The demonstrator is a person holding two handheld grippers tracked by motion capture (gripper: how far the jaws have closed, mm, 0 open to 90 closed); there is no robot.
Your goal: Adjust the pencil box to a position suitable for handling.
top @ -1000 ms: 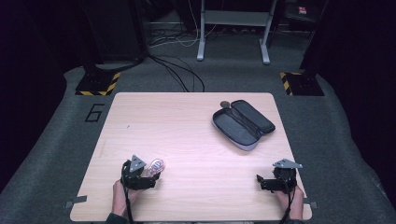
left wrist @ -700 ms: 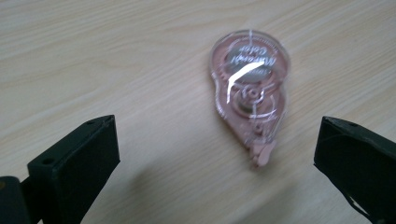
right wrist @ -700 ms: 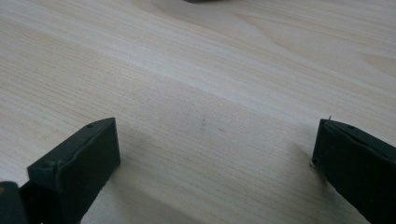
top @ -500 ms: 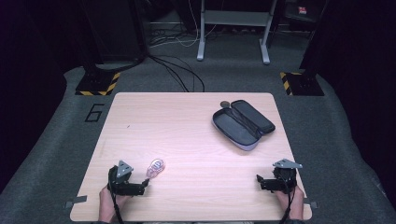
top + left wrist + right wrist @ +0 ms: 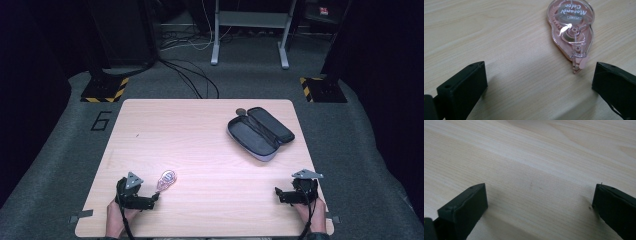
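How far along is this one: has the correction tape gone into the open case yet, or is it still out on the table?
Nothing looks finished except that the case lies open at the far right of the table, with nothing visible inside. The correction tape lies flat on the wood, just ahead of the left gripper, whose jaws stand wide apart and do not touch it. The right gripper rests open near the table's front edge. Grasping the tape and carrying it, probably to the case, is left.

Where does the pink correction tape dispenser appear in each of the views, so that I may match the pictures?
High view: the correction tape dispenser lies at lower left on the table, just ahead of the left gripper.
Left gripper view: it lies at upper right, its tip pointing toward the right-hand jaw, not touching it.
Right gripper view: that picture gives bare tabletop between the open jaws, no dispenser.
Shared landmark: the light wood grain of the table.
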